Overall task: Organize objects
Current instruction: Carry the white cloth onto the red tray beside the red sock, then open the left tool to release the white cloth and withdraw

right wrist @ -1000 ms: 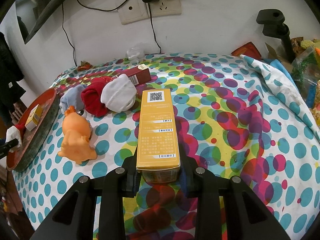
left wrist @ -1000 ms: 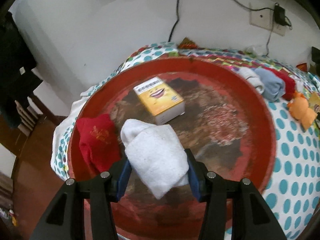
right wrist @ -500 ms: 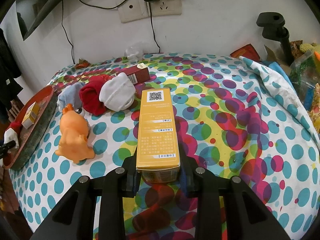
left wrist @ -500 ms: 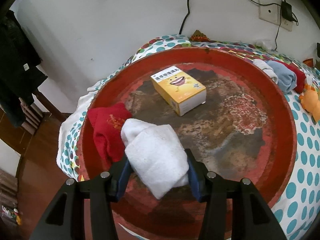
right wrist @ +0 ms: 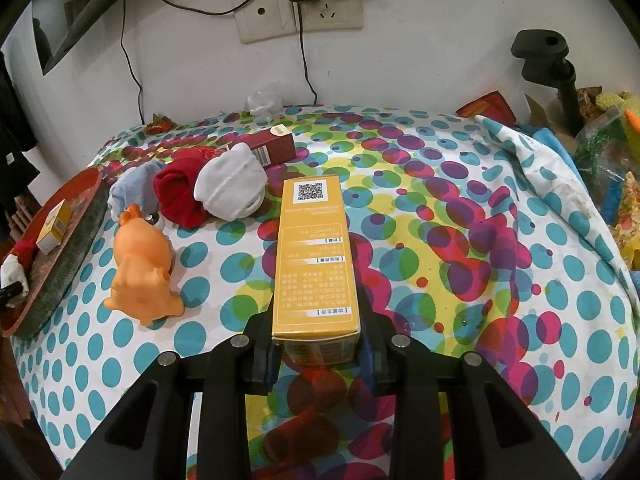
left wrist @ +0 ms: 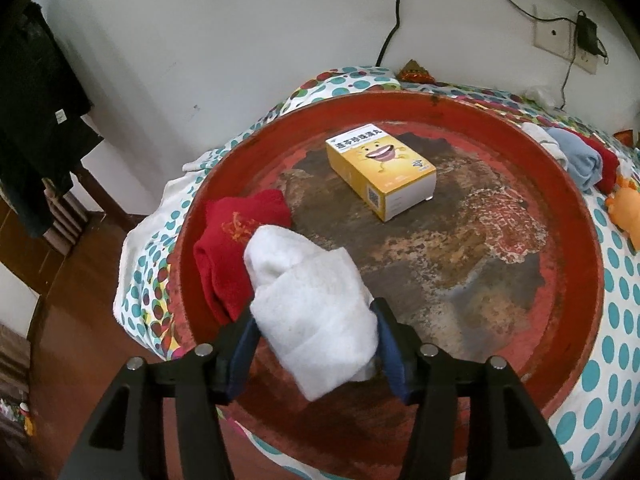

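While left tongs are just opening around white sock touching red sock in tray, right tongs are clamping box lengthwise.

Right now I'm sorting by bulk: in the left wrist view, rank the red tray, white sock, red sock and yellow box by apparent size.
1. red tray
2. white sock, though nearness to the camera inflates it
3. and 4. red sock and yellow box look alike; not ranked.
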{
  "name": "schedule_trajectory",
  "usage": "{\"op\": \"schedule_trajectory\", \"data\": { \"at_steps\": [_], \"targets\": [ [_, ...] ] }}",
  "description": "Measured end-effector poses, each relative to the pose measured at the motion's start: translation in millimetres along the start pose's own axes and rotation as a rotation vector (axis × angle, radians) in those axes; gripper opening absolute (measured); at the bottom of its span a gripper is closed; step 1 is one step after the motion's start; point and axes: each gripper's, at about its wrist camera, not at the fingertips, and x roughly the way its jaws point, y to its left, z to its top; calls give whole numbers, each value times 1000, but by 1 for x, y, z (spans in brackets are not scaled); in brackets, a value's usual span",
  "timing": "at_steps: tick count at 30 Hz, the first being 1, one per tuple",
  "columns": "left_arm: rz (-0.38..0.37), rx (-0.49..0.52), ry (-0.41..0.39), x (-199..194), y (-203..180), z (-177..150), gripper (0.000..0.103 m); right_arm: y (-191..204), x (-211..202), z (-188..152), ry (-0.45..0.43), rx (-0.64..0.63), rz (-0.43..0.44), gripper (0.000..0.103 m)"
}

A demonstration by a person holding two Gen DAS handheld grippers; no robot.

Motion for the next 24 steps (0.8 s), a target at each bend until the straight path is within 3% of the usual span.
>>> {"op": "schedule_trajectory", "data": {
  "at_steps": [13,16,24],
  "targets": [
    [-50,-64,-35,-16,10,-8,57,-2,1,0,12,-3,-13,29],
    [-65,-70,-35,-15,14,-8,65,-1,2,-1,17,-7,-21,29],
    [-60,-62,-44,-16,16,-6,68,-3,0,-1,14,-8,-40,29]
  ]
}}
